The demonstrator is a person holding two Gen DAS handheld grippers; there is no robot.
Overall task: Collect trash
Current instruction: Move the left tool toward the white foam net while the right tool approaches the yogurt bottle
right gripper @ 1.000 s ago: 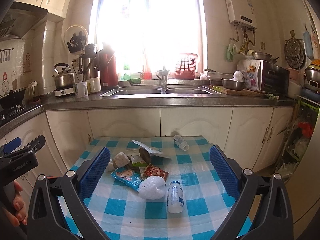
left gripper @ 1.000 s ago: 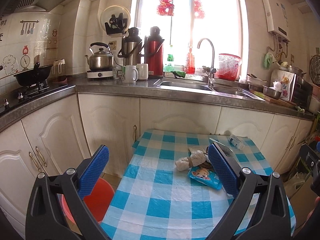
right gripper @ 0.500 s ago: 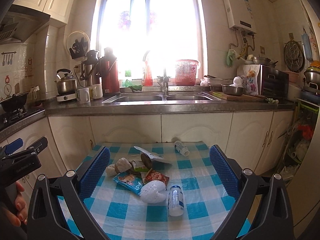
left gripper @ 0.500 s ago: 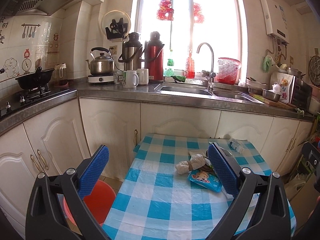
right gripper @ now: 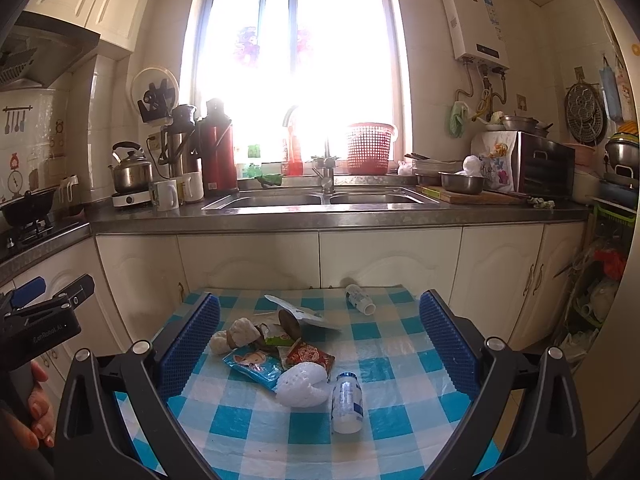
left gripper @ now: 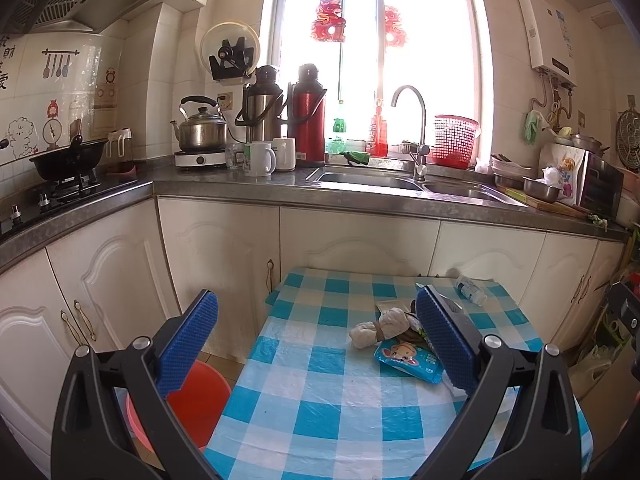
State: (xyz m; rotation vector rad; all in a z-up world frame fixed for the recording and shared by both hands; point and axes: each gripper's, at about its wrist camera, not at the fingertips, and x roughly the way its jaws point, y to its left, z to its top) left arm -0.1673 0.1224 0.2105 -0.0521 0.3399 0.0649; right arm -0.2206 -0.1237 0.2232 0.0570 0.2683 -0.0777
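1 bottle (right gripper: 347, 397) flat, cap twd window.

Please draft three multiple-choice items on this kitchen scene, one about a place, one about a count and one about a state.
1. Where does the red bucket stand?
A. on the floor beside the table
B. in the sink
C. on the checked tablecloth

2. How many small white bottles lie on the table?
A. none
B. two
C. five

3. How do the two grippers stand?
A. both shut on wrappers
B. left open, right shut on a bottle
C. both open and empty

Answers:
1. A: the left wrist view shows the bucket low, next to the table's left edge.
2. B: the right wrist view shows a near bottle and a far bottle.
3. C: the left gripper and the right gripper each show blue pads wide apart with nothing between them.
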